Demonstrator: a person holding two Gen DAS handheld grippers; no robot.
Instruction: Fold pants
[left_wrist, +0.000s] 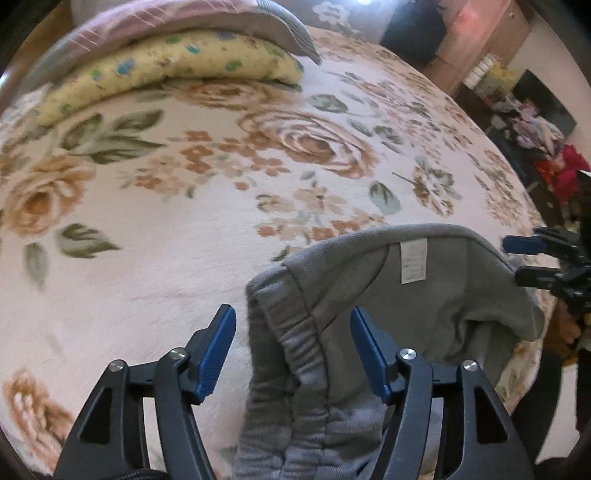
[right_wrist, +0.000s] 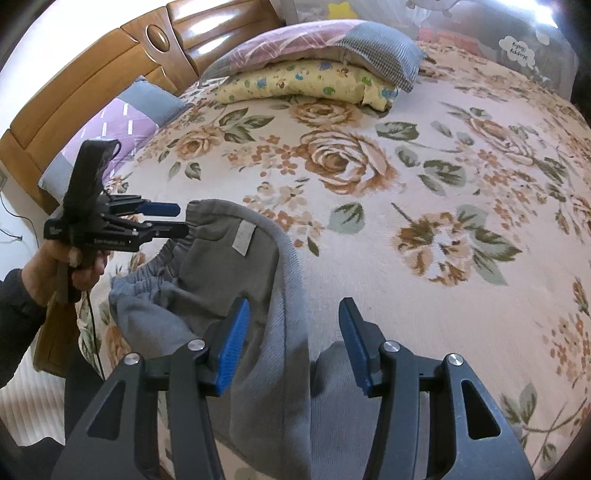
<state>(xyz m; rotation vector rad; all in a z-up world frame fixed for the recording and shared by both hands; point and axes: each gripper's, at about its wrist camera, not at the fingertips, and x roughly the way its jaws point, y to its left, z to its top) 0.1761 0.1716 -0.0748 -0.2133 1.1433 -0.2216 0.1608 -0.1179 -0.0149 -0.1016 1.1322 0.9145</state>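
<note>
Grey sweatpants (left_wrist: 424, 295) lie bunched at the near edge of a bed, waistband up, with a white label (left_wrist: 413, 262) showing inside. My left gripper (left_wrist: 293, 321) is open, its blue pads on either side of the elastic waistband. In the right wrist view the pants (right_wrist: 258, 295) run from the waistband toward me. My right gripper (right_wrist: 291, 314) is open around a ridge of the grey fabric. The left gripper (right_wrist: 177, 218) shows there at the waistband's left end. The right gripper (left_wrist: 517, 258) shows at the far right of the left wrist view.
The bed has a cream floral blanket (right_wrist: 424, 184). A yellow pillow (right_wrist: 306, 83) under a pink and grey pillow (right_wrist: 332, 40) lies at the far side by the wooden headboard (right_wrist: 92, 70). A purple pillow (right_wrist: 114, 129) lies at the left. Cluttered shelves (left_wrist: 524, 122) stand beyond the bed.
</note>
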